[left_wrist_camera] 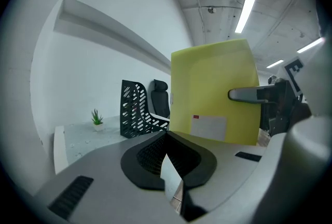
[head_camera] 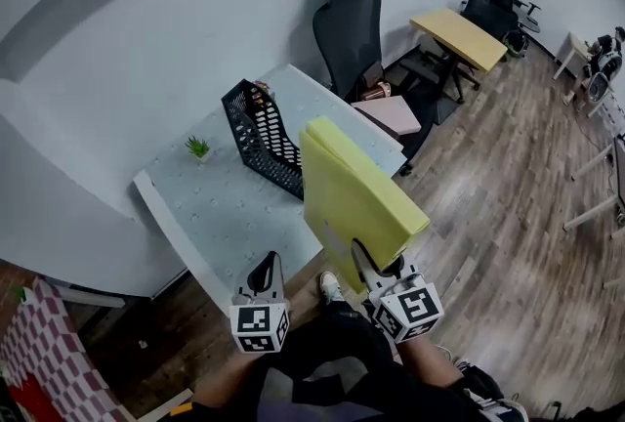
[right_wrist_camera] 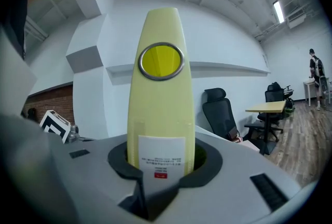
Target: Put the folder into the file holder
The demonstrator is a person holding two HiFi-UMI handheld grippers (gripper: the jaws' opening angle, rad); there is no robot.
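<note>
A thick yellow folder (head_camera: 356, 200) stands upright in the air over the table's near right corner, with my right gripper (head_camera: 369, 264) shut on its lower end. In the right gripper view its spine (right_wrist_camera: 161, 109), with a metal-ringed hole and a white label, rises straight out of the jaws. The black slotted file holder (head_camera: 259, 132) stands on the white table (head_camera: 220, 205), beyond and left of the folder. My left gripper (head_camera: 265, 272) hangs at the table's near edge, shut and holding nothing. The left gripper view shows the folder (left_wrist_camera: 215, 93) on the right and the file holder (left_wrist_camera: 134, 109) behind.
A small potted plant (head_camera: 198, 148) sits on the table left of the file holder. A black office chair (head_camera: 350, 20) stands behind the table's far right corner. A yellow desk (head_camera: 459, 34) with more chairs is farther right, on wooden floor.
</note>
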